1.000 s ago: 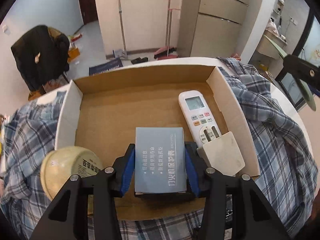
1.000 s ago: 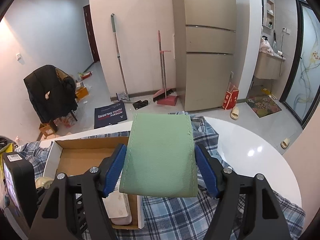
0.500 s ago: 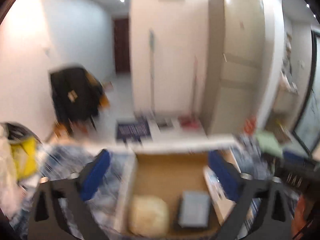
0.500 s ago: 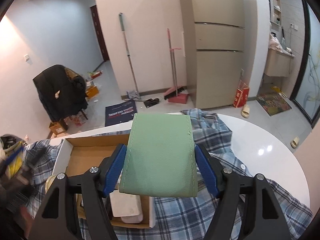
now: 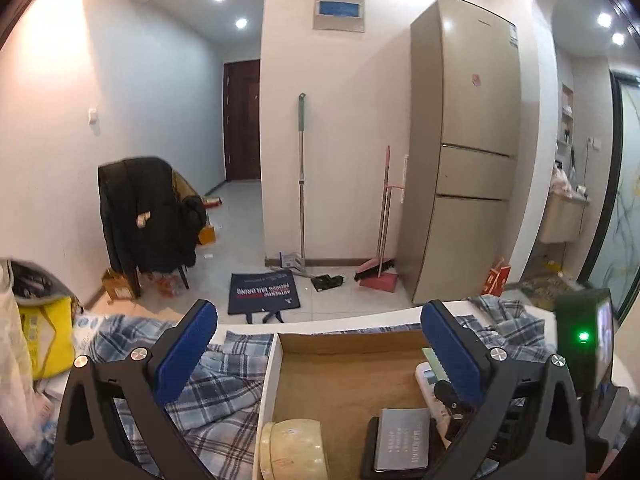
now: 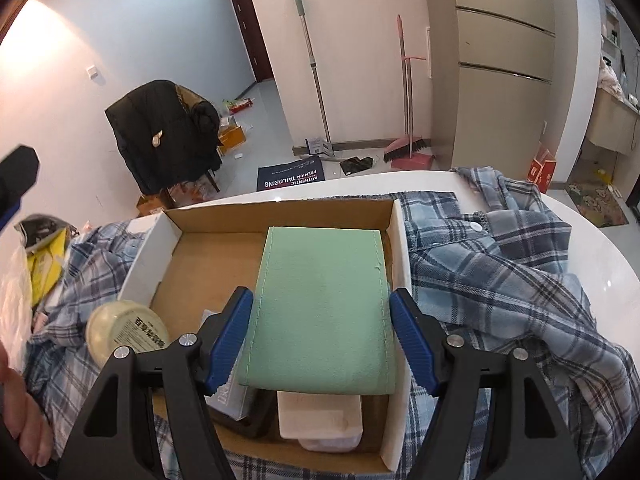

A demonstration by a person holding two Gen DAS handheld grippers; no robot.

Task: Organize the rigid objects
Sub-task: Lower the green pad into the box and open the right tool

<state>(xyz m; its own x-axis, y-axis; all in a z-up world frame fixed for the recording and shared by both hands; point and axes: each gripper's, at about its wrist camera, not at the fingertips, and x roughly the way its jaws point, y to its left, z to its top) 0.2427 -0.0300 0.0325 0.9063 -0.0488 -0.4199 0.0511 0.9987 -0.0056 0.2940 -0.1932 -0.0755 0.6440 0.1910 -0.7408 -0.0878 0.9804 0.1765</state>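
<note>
An open cardboard box (image 5: 340, 376) (image 6: 176, 236) lies on a plaid cloth. In the left wrist view it holds a grey box (image 5: 402, 444), a round cream tin (image 5: 292, 450) and a white remote (image 5: 426, 380). My left gripper (image 5: 316, 344) is open and empty, raised back from the box's left side. My right gripper (image 6: 322, 336) is shut on a green case (image 6: 322, 304) and holds it over the right side of the box, above a white plug block (image 6: 320, 420). The tin (image 6: 126, 336) shows at the box's left wall.
The plaid cloth (image 6: 500, 280) covers a round white table (image 6: 580, 232). A yellow bag (image 5: 44, 344) and plastic bags sit at the left. A chair with a black coat (image 5: 148, 216), a mop, a broom and a fridge (image 5: 460, 160) stand beyond.
My left gripper let go of the grey box in the cardboard box, opened and drew back up and left. My right gripper brought the green case from beside the box to over its right side.
</note>
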